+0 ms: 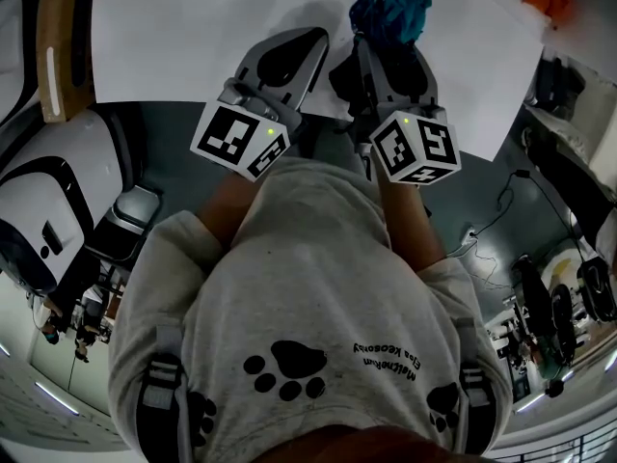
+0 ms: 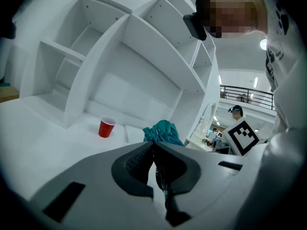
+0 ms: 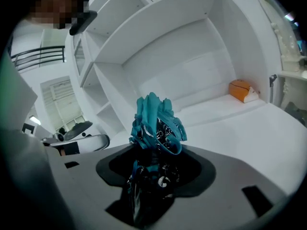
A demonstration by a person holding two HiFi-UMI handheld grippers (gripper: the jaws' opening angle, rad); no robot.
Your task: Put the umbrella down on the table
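Head view, nearest: the person's grey T-shirt w/ black paw prints (image 1: 308, 287) fills the 6 o'clock half. Beyond it both forearms run toward 12. L gripper (image 1: 307, 41) is at 11 and R gripper (image 1: 386, 46) at 1, side by side & near each other. Both tips are over the near edge of the white flat table (image 1: 193, 27).

R gripper view: its jaws clamp the teal folded fabric umbrella w/ dark patterned lining (image 3: 156, 123). The bundle sits btwn the pads and sticks up past the tips toward 12. In head view the umbrella (image 1: 390, 8) shows at 12 of the R gripper, above the tabletop. Can't tell if it touches the table.

L gripper view: L gripper (image 2: 153, 145) jaws are nearly together, pinching what looks like a thin dark-teal strip of the umbrella's fabric. The rest of the umbrella (image 2: 163, 131) bunches just past the tips at 12.

Farther: a red plastic cup (image 2: 107, 127) stands upright on the table at 10 of the L jaws. An orange-and-white small object (image 3: 242, 90) lies at 2 in R gripper view. Behind all stands the white open shelf unit (image 2: 144, 56).
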